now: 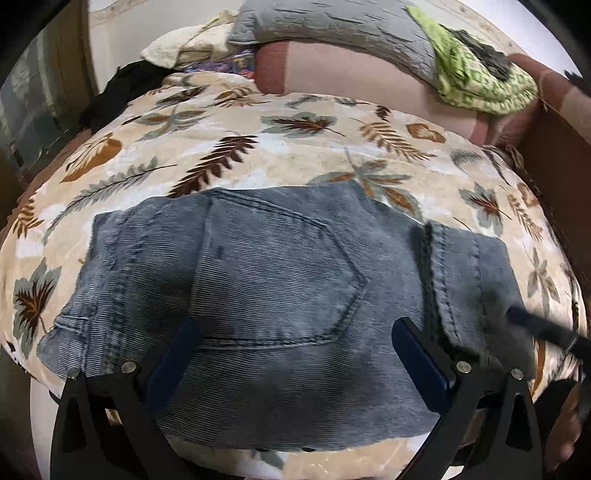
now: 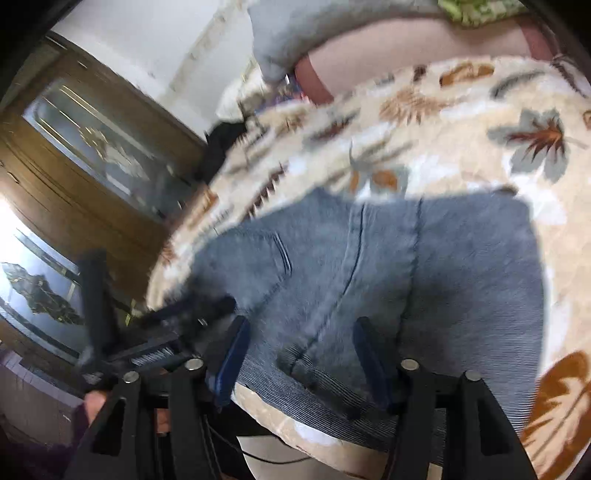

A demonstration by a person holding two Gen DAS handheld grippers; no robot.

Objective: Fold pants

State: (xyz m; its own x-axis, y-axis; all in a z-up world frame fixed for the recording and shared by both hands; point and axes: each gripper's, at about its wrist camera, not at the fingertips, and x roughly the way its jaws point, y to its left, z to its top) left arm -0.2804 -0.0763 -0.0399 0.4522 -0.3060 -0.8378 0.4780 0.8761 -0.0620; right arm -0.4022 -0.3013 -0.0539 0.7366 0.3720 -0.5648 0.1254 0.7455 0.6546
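Note:
Grey-blue denim pants (image 1: 273, 288) lie folded into a compact bundle on a leaf-print blanket (image 1: 258, 147), back pocket facing up. My left gripper (image 1: 295, 332) hovers open just above the bundle's near part, holding nothing. In the right wrist view the pants (image 2: 406, 273) show blurred, with a seam down the middle. My right gripper (image 2: 301, 332) is open over the bundle's near edge, empty. The left gripper's frame (image 2: 159, 347) shows at the left of that view. A dark blurred part of the right gripper (image 1: 546, 328) crosses the right edge of the left view.
A pink bolster (image 1: 354, 74), a grey pillow (image 1: 332, 26) and a green patterned cloth (image 1: 476, 74) lie at the head of the bed. A black garment (image 1: 125, 85) sits at the far left. A wooden cabinet with glass (image 2: 85, 147) stands beside the bed.

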